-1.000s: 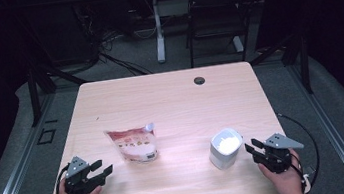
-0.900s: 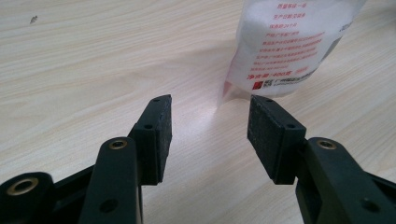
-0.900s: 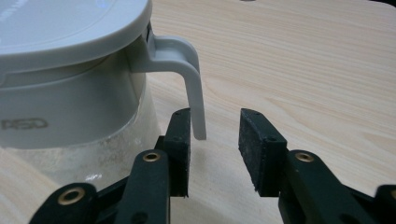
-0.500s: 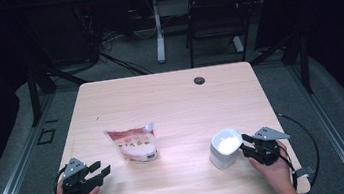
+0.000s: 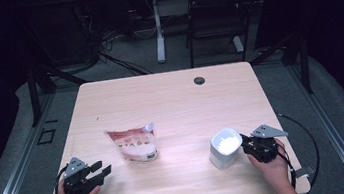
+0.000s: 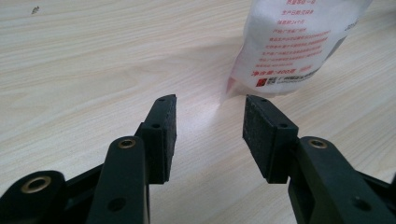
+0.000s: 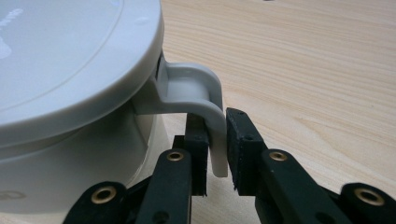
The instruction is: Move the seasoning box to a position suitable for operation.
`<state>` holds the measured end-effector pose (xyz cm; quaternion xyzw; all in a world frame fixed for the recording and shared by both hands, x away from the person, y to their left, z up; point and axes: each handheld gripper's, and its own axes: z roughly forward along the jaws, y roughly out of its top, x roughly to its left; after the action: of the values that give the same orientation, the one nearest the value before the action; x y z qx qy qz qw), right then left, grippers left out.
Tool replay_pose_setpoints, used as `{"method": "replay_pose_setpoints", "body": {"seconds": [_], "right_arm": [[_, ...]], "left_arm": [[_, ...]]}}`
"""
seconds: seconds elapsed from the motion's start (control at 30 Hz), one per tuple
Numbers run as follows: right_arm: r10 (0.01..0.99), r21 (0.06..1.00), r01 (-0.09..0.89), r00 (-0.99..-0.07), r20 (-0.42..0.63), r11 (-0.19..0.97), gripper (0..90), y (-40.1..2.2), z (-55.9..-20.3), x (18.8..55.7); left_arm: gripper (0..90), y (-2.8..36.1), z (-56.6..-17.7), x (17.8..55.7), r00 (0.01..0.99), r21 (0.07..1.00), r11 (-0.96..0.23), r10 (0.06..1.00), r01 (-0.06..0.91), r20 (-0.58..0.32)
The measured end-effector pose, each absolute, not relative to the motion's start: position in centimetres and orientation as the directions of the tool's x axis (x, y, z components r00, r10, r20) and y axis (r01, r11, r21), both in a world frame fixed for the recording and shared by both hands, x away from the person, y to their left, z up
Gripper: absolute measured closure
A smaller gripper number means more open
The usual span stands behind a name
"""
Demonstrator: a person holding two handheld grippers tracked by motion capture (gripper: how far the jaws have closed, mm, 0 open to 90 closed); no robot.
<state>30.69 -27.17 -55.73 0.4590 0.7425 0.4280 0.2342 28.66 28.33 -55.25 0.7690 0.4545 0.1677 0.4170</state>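
A white lidded container stands on the wooden table at the front right. My right gripper is at its right side. In the right gripper view the jaws have just been closing, and my right gripper now pinches the container's side latch below the lid. A red and white pouch lies left of centre. My left gripper rests at the front left, open. Its jaws have just been closing a little with nothing between them. In its own view my left gripper points at the pouch's lower corner.
A small dark grommet hole sits near the table's far edge. A black cable loops off the right edge by my right hand. A chair and a desk leg stand on the floor beyond.
My right gripper moved left up to the container and its jaws closed onto the side latch. The left hand stayed in place with its jaws slightly narrower.
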Motion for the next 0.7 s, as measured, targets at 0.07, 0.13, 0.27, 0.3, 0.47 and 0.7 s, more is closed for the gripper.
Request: {"method": "replay_pose_setpoints", "body": {"seconds": [0.07, 0.13, 0.27, 0.3, 0.47, 0.7], "right_arm": [[0.882, 0.849, 0.483, -0.469, 0.045, 0.213, 79.6, -27.2, -55.7, 30.7], [0.885, 0.843, 0.491, -0.463, 0.041, 0.218, 79.9, -27.1, -55.6, 30.6], [0.890, 0.835, 0.495, -0.456, 0.016, 0.239, 80.7, -26.7, -55.4, 30.5], [0.889, 0.834, 0.496, -0.457, 0.012, 0.244, 80.8, -26.6, -55.3, 30.4], [0.898, 0.829, 0.502, -0.440, -0.001, 0.246, 81.0, -26.4, -55.3, 30.2], [0.910, 0.825, 0.509, -0.414, -0.016, 0.246, 81.4, -25.8, -55.2, 29.8]], "left_arm": [[54.8, 28.3, -55.2, 28.6, 0.531, 0.795, -0.239, 0.839, 0.558, -0.121], [55.0, 28.3, -55.2, 28.6, 0.531, 0.795, -0.240, 0.839, 0.557, -0.120], [55.2, 28.3, -55.3, 28.6, 0.537, 0.795, -0.246, 0.836, 0.554, -0.116], [55.2, 28.3, -55.2, 28.6, 0.538, 0.794, -0.249, 0.835, 0.554, -0.114], [55.5, 28.3, -55.2, 28.6, 0.540, 0.796, -0.250, 0.834, 0.552, -0.113], [55.9, 28.4, -55.2, 28.6, 0.534, 0.798, -0.241, 0.838, 0.552, -0.116]]}}
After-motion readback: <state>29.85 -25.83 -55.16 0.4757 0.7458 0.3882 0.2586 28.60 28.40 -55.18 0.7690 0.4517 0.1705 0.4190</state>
